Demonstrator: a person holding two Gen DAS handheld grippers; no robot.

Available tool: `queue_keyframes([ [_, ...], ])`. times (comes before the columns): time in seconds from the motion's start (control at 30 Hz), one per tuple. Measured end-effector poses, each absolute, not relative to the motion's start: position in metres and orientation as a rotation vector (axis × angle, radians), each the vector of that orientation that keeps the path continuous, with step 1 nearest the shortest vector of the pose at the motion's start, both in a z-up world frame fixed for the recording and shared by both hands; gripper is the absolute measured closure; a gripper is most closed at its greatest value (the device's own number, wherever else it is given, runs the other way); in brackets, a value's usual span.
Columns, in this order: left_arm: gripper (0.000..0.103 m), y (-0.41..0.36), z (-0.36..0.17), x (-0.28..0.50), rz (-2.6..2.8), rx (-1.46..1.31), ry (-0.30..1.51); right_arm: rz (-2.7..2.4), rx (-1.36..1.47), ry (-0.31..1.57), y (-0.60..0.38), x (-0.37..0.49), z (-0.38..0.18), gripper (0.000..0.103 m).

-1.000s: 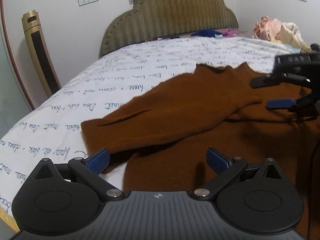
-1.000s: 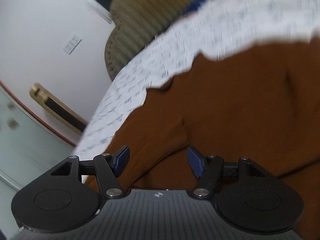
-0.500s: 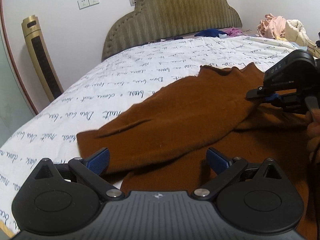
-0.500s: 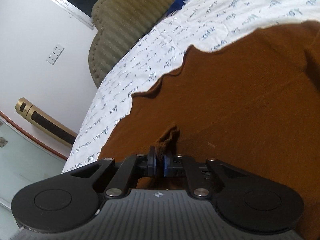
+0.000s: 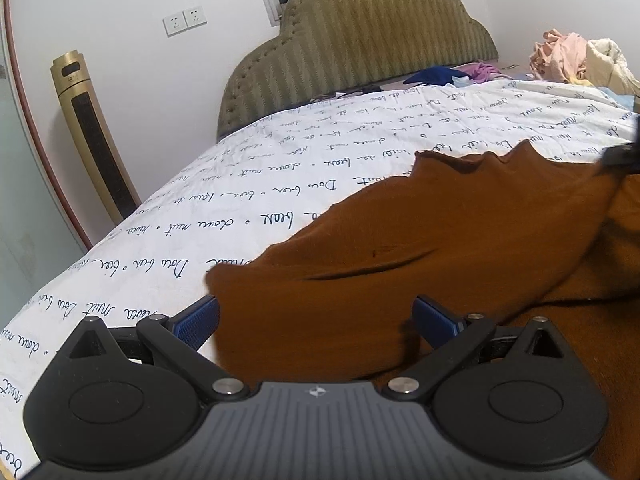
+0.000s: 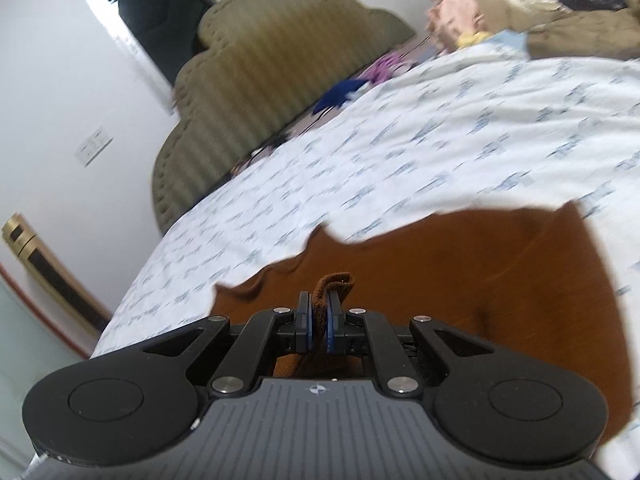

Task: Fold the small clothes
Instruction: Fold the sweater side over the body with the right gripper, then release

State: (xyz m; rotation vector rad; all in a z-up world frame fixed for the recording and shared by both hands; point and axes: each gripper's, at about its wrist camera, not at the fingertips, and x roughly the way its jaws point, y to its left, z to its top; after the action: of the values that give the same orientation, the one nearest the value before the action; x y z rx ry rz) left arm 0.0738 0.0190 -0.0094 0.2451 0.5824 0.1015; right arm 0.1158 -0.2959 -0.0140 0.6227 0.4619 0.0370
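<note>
A brown garment (image 5: 460, 232) lay spread on a bed, over a white sheet (image 5: 280, 184) printed with lines of dark cursive script. The left gripper (image 5: 316, 318) had its jaws wide apart, the blue pads (image 5: 198, 320) flanking the near corner of a folded-over flap of the garment without closing on it. That flap ran from the corner between the pads up toward the right, where its wavy hem stood out against the sheet. The right gripper (image 6: 319, 320) had its jaws clamped together on a small pinch of the brown cloth, a ridge of fabric sticking up between the pads; in the left wrist view only a dark bit of that gripper showed at the right edge.

To the left of the garment the sheet lay bare out to the bed's edge, and beyond the hem it ran bare up to the olive scalloped headboard (image 5: 360, 48). Loose clothes sat near the headboard: a dark blue piece (image 5: 438, 76), a purple one just beside it, and a heap of pink and cream laundry (image 5: 576, 60) at the far right. A gold tower fan (image 5: 94, 136) stood against the wall left of the bed, below two wall sockets (image 5: 185, 21).

The script on the sheet appeared upside down in the left wrist view and could not be read with confidence; in the right wrist view it was blurred. No brand marks were legible.
</note>
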Motion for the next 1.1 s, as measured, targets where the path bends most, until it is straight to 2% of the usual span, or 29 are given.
queue_keyframes([
  [0.47,0.000,0.030,-0.004,0.093,0.120,0.183,0.618,-0.101,0.692,0.410,-0.368,0.095,-0.033,0.091],
  [1.1,0.000,0.012,-0.008,0.081,0.045,0.167,0.634,-0.156,0.656,0.392,-0.383,0.077,-0.041,0.091],
])
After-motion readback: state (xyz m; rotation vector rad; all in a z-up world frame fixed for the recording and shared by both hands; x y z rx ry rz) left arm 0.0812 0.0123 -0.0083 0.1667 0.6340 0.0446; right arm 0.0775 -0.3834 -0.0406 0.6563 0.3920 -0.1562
